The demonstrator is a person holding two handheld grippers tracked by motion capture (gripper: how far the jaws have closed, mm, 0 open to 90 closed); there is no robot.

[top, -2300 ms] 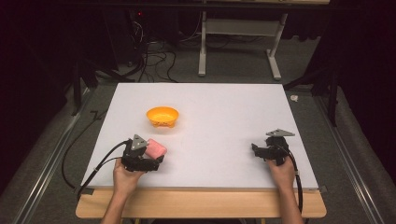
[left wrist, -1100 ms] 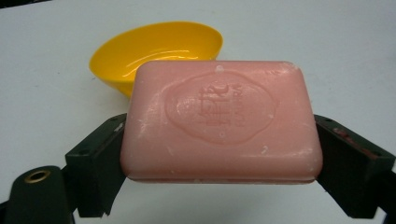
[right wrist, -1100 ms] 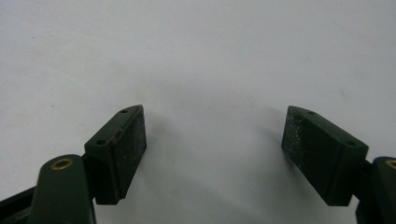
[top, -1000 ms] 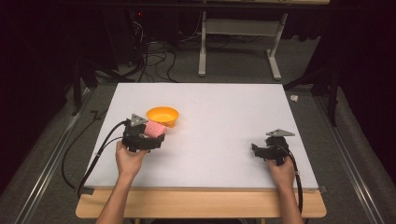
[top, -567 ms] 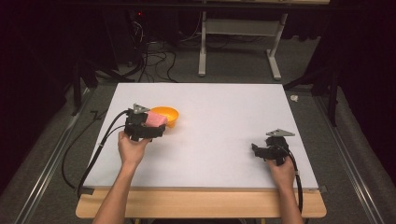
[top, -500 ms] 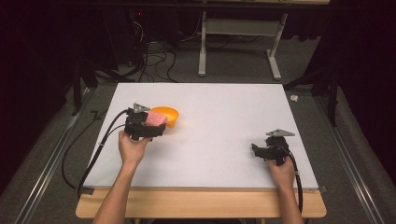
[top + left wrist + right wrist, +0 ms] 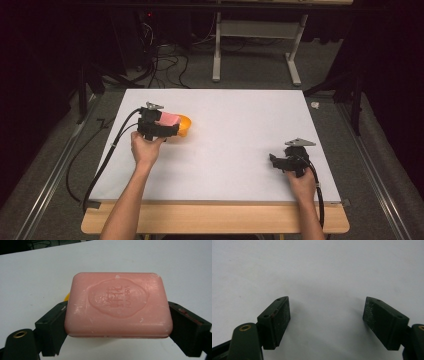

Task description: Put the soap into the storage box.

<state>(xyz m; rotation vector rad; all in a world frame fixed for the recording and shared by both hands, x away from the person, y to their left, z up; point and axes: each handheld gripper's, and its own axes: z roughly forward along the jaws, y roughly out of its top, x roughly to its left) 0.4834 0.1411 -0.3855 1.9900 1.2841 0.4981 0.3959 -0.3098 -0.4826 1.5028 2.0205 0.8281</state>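
- The soap bar (image 7: 117, 304) sits clamped between the left gripper's (image 7: 159, 126) jaws, above the bowl (image 7: 183, 126), at the table's (image 7: 235, 150) nine o'clock.
- The right gripper (image 7: 289, 161) rests on the table at four o'clock, well apart from the bowl.

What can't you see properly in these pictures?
- Orange bowl, high view: the left gripper and its pink soap cover most of it, so its inside is hidden.
- Stamped writing on the soap, left gripper view: too shallow and blurred to read.
- Right gripper, high view: too small to judge its jaws there.
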